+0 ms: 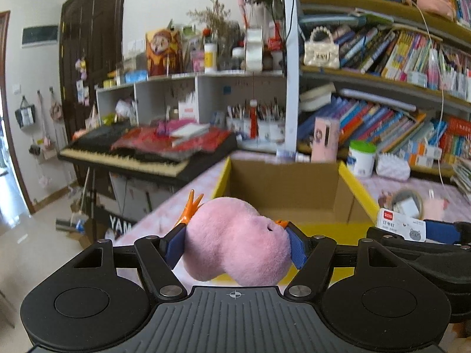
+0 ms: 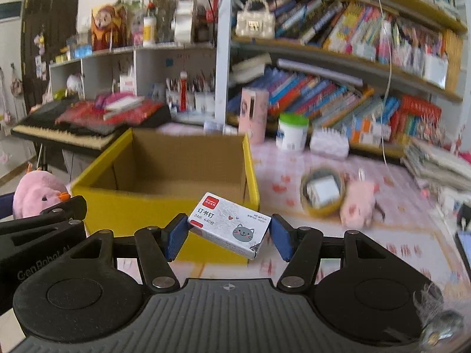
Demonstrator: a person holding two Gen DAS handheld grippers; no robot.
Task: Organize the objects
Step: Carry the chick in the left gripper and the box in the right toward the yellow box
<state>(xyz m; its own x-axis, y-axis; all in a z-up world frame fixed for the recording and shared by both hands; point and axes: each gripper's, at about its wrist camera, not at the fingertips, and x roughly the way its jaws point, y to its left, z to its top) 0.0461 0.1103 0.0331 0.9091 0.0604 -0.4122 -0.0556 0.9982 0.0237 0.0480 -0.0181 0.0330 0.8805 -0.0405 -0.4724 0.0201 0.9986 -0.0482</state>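
Left gripper point(image 1: 235, 242): blue pads pinching pink plush toy point(image 1: 235, 244) from both sides; orange feet point(image 1: 191, 206) sticking up at left. Toy held above near edge of yellow cardboard box point(image 1: 357, 188), not inside it.

Right gripper point(image 2: 228, 232): pads pressed on small white staple box point(image 2: 229, 225) with cat print, tilted, left end higher. Held just near side of yellow box front wall point(image 2: 141, 206), toward its right corner.

Yellow box open at top, brown interior, on pink patterned table cover point(image 2: 397, 235). In the right wrist view, left gripper and plush visible at far left point(image 2: 38, 194).

Right of box on cover: round basket point(image 2: 322, 192) holding white item, pink plush object point(image 2: 360, 203) touching it. Farther: green-lidded white tub point(image 2: 293, 131), pink carton point(image 2: 253, 114). Bookshelves point(image 2: 353, 58) behind; keyboard point(image 1: 132, 158) far left. Background blurred.
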